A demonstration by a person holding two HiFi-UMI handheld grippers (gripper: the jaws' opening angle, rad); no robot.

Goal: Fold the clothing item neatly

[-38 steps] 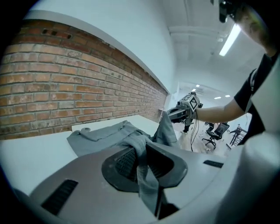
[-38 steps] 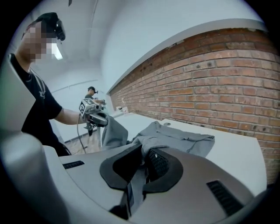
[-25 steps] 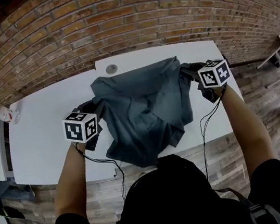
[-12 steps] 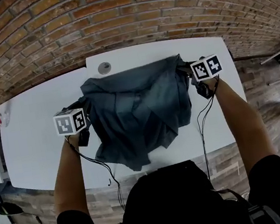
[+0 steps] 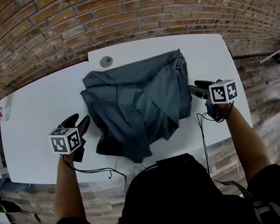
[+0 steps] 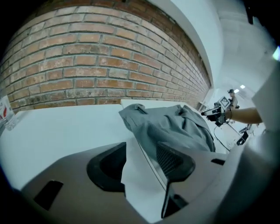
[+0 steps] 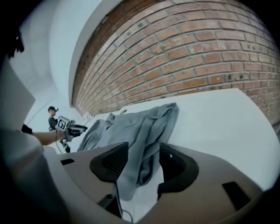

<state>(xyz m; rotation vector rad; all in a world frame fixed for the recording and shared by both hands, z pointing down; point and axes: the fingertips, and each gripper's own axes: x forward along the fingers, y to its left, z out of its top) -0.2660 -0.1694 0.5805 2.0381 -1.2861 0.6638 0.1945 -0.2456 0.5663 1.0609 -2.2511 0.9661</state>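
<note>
Ahead of the just-opened, empty jaws of left gripper and right gripper, garment lies bunched; neat folding seemingly mostly remains.

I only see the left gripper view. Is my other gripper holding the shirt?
Observer: No. The right gripper has just been opening its jaws. They stand apart, with the edge of the shirt between them, not pinched.
Child: Is anything hiding behind the shirt?
Observer: Yes, a small round grey disc lies on the table, by the shirt's far left corner.
</note>
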